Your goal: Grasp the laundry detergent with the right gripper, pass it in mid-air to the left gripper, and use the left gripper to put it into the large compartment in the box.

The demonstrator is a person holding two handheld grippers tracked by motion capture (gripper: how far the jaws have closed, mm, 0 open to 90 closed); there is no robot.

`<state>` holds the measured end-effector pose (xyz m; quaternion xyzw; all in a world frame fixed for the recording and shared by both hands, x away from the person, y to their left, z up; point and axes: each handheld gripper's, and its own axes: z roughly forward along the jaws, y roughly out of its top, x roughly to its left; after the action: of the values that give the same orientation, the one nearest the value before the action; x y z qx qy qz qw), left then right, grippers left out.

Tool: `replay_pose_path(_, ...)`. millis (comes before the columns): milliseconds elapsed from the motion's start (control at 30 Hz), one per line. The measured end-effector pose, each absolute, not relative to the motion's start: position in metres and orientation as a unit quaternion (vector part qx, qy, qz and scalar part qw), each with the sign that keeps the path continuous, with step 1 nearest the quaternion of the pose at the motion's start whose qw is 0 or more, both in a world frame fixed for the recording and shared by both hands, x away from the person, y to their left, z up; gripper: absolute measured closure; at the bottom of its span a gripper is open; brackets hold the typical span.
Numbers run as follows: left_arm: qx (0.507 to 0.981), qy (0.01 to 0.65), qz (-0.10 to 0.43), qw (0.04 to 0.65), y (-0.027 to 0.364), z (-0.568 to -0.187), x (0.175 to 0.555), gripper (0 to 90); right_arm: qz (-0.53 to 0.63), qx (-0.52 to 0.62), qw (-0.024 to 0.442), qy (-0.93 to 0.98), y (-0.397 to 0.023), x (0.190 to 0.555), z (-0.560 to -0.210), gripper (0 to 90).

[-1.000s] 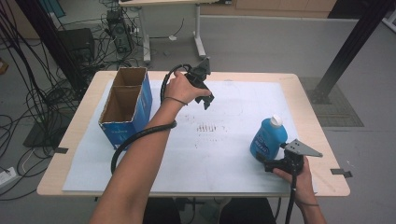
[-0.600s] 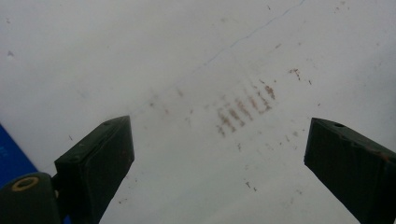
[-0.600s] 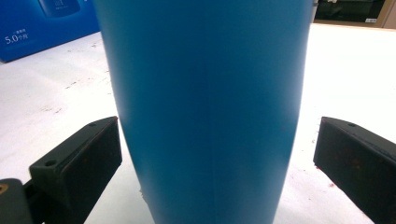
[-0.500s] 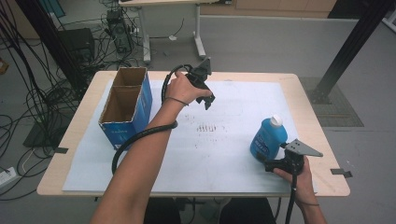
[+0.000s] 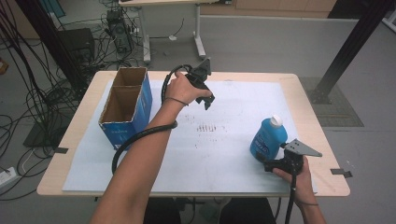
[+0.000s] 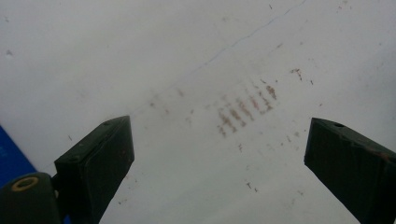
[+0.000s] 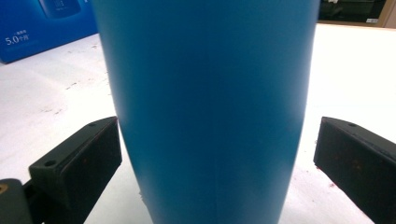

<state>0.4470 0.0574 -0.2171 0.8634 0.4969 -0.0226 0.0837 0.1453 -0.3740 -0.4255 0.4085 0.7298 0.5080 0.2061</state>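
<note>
A blue bottle (image 5: 267,138) with a white cap stands upright on the white sheet (image 5: 224,149) at the table's right front. My right gripper (image 5: 271,162) sits low just in front of it. In the right gripper view the bottle's blue body (image 7: 210,102) stands between the jaws of that gripper (image 7: 215,140), which is open, with a gap on the right side. Held in a hand above the sheet's far middle, my left gripper (image 5: 207,100) points down. Its own view shows it (image 6: 219,140) wide open over brown smudges (image 6: 245,109), with nothing between the jaws.
An open blue cardboard box (image 5: 122,106) with two compartments stands at the table's left. Its blue side shows far off (image 7: 42,28) in the right gripper view. A black cable (image 5: 135,140) trails along the left forearm. Beyond the table's far edge are desk legs and cables on the floor.
</note>
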Motion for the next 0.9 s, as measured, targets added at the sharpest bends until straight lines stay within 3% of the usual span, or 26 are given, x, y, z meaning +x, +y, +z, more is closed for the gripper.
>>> replay_pose_path(533,0.862,0.499,-0.028,0.089,0.0597,-0.2158,0.4466,8.7,0.511,0.413,0.206,0.726,-0.3713,0.1455,-0.4251,3.9)
replay_pose_path(900,0.862,0.498,-0.027,0.09,0.0597,-0.2147,0.4458,8.8,0.515,0.409,0.207,0.725,-0.3685,0.1463,-0.4281,21.9)
